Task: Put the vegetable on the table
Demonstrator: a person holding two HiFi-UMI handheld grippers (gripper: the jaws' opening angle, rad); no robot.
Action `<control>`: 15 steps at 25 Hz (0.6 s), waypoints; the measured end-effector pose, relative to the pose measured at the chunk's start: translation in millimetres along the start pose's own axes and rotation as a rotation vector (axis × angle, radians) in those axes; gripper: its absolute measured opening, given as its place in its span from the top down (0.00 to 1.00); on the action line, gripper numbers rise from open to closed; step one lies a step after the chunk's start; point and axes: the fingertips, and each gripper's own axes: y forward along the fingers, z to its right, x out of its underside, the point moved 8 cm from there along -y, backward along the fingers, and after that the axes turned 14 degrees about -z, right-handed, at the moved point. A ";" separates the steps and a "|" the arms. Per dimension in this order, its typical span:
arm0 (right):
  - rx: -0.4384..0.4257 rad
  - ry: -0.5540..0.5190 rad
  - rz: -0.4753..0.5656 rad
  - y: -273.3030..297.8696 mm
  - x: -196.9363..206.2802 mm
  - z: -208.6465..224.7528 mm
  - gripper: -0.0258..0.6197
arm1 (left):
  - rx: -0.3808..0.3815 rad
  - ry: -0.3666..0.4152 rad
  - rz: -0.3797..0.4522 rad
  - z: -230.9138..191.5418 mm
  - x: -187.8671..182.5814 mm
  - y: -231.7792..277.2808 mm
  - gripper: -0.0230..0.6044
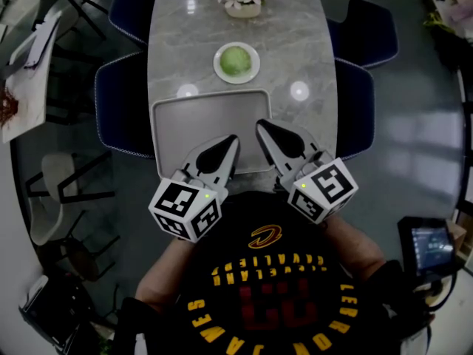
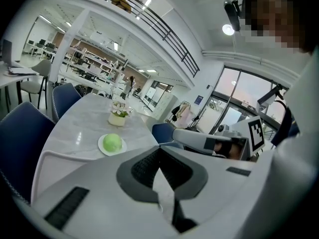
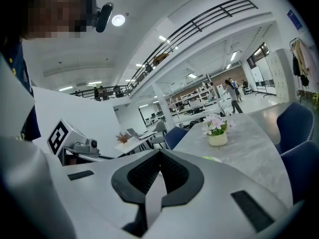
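Left gripper [image 1: 233, 140], right gripper [image 1: 260, 127] clenched, empty, over near tray [image 1: 170, 124]. Vegetable [image 1: 236, 59] on plate [image 1: 219, 66] on table [image 1: 310, 35], farther out: fits already placed or awaiting pickup.

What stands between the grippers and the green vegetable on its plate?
Nothing blocks the way. Only the flat grey tray lies between the left gripper, the right gripper and the green vegetable; the flower pot stands beyond it.
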 end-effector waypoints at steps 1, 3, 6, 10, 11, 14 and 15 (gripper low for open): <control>0.003 0.000 0.001 0.1 -0.3 0.2 0.95 | 0.001 0.000 -0.001 -0.4 -0.1 0.2 0.96; 0.005 0.000 0.001 0.9 -0.9 -0.1 0.95 | 0.003 0.000 -0.005 -1.5 -0.2 0.3 0.96; 0.003 0.000 -0.004 2.0 -0.6 -0.9 0.95 | 0.008 -0.002 -0.011 -2.6 0.2 1.0 0.96; 0.006 -0.001 -0.009 3.5 -0.4 -0.3 0.95 | 0.010 -0.001 -0.013 -4.5 -0.1 1.5 0.96; 0.008 -0.002 -0.009 3.8 -0.4 -0.4 0.95 | 0.010 0.000 -0.012 -5.0 -0.3 1.3 0.96; 0.009 -0.006 -0.012 4.8 0.3 -0.7 0.95 | 0.009 -0.001 -0.013 -5.9 0.1 0.9 0.96; 0.009 -0.007 -0.014 5.2 0.5 -0.8 0.95 | 0.009 -0.001 -0.014 -6.1 0.5 0.9 0.96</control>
